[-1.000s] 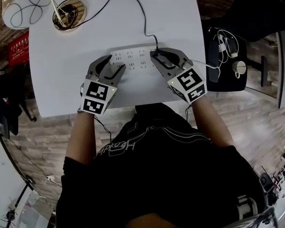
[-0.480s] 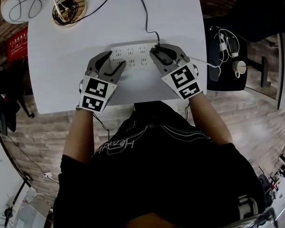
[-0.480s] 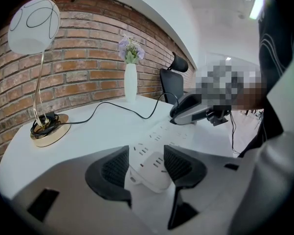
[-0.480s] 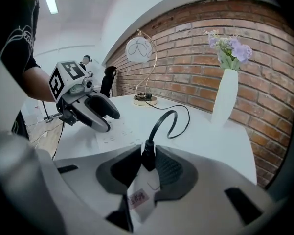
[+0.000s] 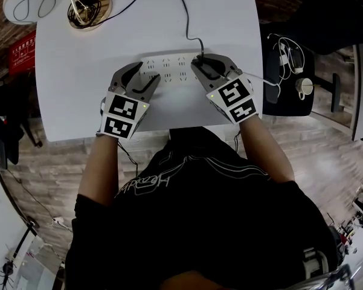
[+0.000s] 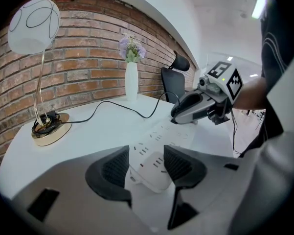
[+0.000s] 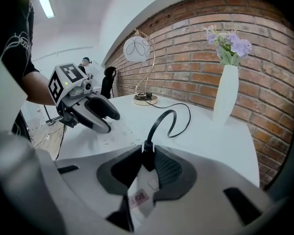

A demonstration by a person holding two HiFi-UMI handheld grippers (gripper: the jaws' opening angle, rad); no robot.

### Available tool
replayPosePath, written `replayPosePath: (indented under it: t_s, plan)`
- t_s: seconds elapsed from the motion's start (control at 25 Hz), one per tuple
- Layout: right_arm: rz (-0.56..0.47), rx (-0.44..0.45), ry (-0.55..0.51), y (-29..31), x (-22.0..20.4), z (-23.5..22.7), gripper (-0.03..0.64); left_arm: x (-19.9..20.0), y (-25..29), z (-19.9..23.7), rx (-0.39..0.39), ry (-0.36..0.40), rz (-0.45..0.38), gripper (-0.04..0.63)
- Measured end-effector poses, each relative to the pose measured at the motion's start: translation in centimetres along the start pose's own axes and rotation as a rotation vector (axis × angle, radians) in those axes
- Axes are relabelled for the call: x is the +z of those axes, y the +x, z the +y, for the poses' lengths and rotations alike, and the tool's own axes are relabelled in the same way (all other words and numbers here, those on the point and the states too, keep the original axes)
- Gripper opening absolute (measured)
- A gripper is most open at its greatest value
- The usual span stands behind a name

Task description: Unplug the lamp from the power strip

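Right claw (image 7: 146, 155) still clamps plug (image 7: 148, 148), left claw (image 6: 147, 166) the power strip (image 6: 155, 174).

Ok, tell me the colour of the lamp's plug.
The plug is black, clearest in the right gripper view.

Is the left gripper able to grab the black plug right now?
Probably not. The left gripper clamps the power strip's opposite end, and the right gripper is closed round the plug, so it's in the way.

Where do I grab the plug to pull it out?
Grip the plug by its black body, just above the strip and below where the cord bends, from the near side: it stands upright, cord arcing away. The right gripper sits there; the left gripper holds the strip.
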State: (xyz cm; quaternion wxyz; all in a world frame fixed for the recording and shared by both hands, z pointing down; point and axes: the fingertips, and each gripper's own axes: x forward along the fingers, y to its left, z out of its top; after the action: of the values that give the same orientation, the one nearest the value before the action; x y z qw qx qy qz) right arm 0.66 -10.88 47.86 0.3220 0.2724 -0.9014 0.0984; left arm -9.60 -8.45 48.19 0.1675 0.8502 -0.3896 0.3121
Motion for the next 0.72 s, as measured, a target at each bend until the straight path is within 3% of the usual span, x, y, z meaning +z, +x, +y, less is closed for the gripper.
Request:
replayPosePath:
  t_s: [0.4,0.72]
  plan:
    - [0.008,0.029,0.126,0.01,0.06,-0.3,0.057,-0.04,0.1,0.16,0.001,-0.003,0.019,0.218]
    - [-0.039,-0.063,-0.102,-0.39,0.73,0.29,0.053,-0.07,0.25,0.17,-0.012,-0.014,0.065,0.218]
